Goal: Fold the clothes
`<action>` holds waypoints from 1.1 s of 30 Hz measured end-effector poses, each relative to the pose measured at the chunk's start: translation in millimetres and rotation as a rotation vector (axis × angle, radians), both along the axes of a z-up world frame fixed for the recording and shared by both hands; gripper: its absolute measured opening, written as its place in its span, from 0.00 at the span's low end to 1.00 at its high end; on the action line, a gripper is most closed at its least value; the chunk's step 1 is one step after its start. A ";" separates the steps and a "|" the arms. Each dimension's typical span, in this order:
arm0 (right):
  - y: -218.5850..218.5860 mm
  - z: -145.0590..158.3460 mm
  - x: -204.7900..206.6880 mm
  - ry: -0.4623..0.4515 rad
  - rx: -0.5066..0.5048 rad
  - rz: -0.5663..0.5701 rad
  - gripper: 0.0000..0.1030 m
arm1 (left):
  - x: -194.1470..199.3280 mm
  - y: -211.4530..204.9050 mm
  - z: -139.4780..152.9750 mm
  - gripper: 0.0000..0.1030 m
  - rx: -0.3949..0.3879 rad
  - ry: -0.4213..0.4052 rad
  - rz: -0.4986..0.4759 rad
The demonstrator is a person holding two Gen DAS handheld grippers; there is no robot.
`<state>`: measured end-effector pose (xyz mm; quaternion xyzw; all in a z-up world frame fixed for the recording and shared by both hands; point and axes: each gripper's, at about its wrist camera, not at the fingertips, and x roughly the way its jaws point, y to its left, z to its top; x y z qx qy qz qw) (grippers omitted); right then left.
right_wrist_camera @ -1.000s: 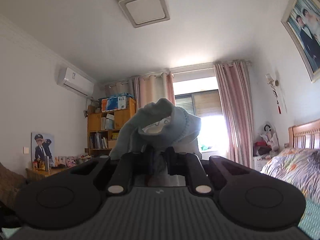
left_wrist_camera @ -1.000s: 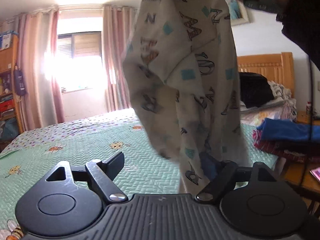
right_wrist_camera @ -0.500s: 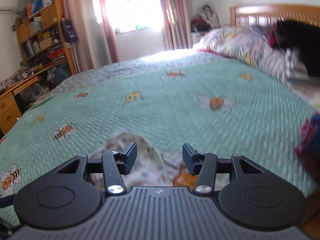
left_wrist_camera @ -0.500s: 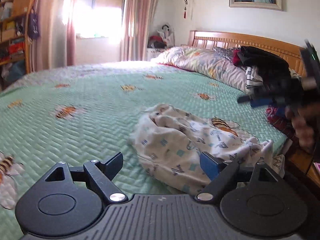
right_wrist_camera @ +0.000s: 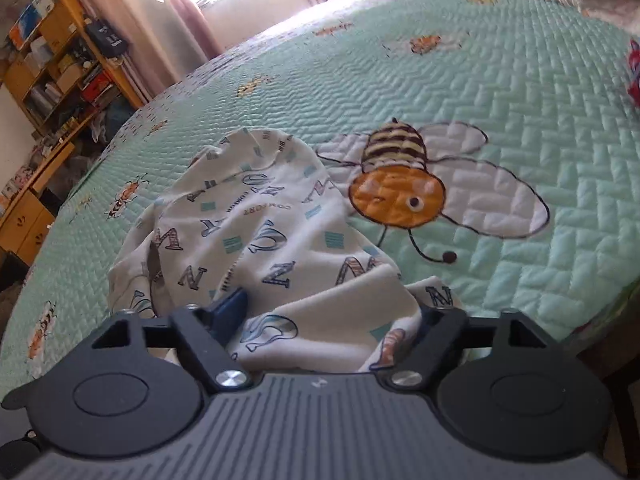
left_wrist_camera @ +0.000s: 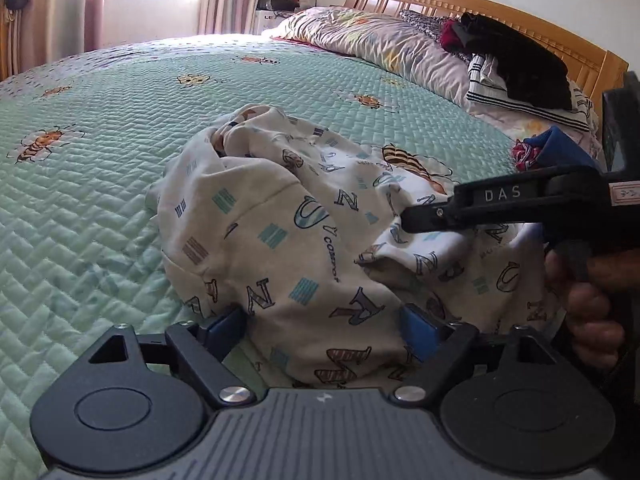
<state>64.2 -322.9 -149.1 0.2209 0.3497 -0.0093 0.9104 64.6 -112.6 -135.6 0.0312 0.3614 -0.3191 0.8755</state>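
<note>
Garment (left_wrist_camera: 276,240) between both closing, unclamped jaws; pillow (left_wrist_camera: 372,40) only in left view

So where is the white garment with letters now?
The white letter-print garment lies crumpled on the green bee quilt, directly before both grippers; in the right wrist view, just left of a large bee.

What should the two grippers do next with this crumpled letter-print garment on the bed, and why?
Probably close both on the near edge, then lift and spread it. The garment lies bunched on the green bedspread. The left gripper and right gripper, jaws just closing, each straddle a fold of cloth, though whether the pads already press on it isn't clear.
</note>
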 end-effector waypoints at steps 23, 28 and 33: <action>-5.6 150.8 3.8 -0.336 0.189 0.143 0.95 | 12.2 171.1 143.5 0.93 0.035 -0.353 0.559; -7.1 58.1 -25.5 -0.081 0.273 0.088 0.87 | -34.0 199.4 55.6 0.90 0.094 -0.210 0.595; -11.2 53.5 -40.7 -0.079 0.234 0.054 0.87 | -50.7 204.8 57.6 0.97 0.054 -0.217 0.580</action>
